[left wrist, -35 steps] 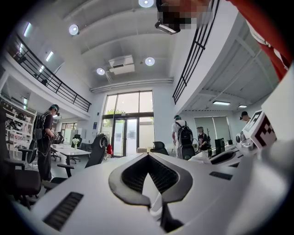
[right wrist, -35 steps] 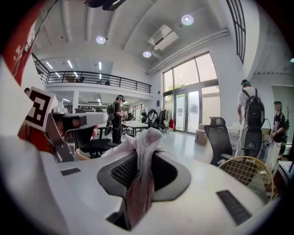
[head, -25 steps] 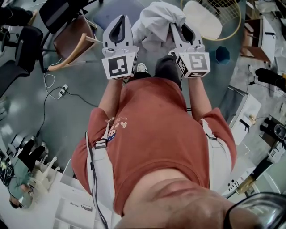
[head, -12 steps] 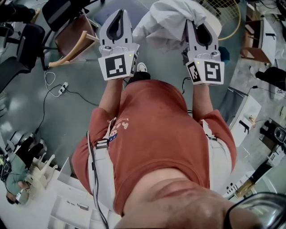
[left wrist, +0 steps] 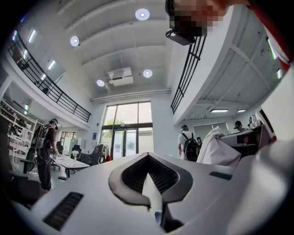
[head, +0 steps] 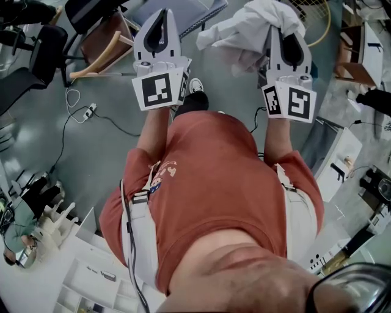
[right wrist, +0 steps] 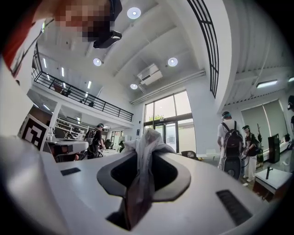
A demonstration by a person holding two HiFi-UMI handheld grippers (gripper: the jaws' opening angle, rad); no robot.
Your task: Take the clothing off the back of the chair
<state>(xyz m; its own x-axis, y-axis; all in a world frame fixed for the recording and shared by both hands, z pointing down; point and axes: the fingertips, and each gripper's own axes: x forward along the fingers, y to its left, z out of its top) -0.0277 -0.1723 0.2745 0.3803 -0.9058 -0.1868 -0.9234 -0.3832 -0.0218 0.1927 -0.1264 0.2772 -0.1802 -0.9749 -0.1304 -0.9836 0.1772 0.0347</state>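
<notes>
A white garment hangs bunched from my right gripper, lifted above the floor at the top right of the head view. In the right gripper view the cloth runs up between the jaws, which are shut on it, and spills over the right gripper's tip. My left gripper is held up beside it, apart from the cloth, its jaws together with nothing in them. From the left gripper view the garment shows at the right. The round wire-rimmed chair lies behind the garment, mostly hidden.
A wooden chair and black office chairs stand at the left. A cable and power strip lie on the floor. White shelving is at the lower left. Several people stand in the hall.
Both grippers have risen. The right one has carried the white garment up and to the right, off the round chair. The left one stays shut and holds nothing.
</notes>
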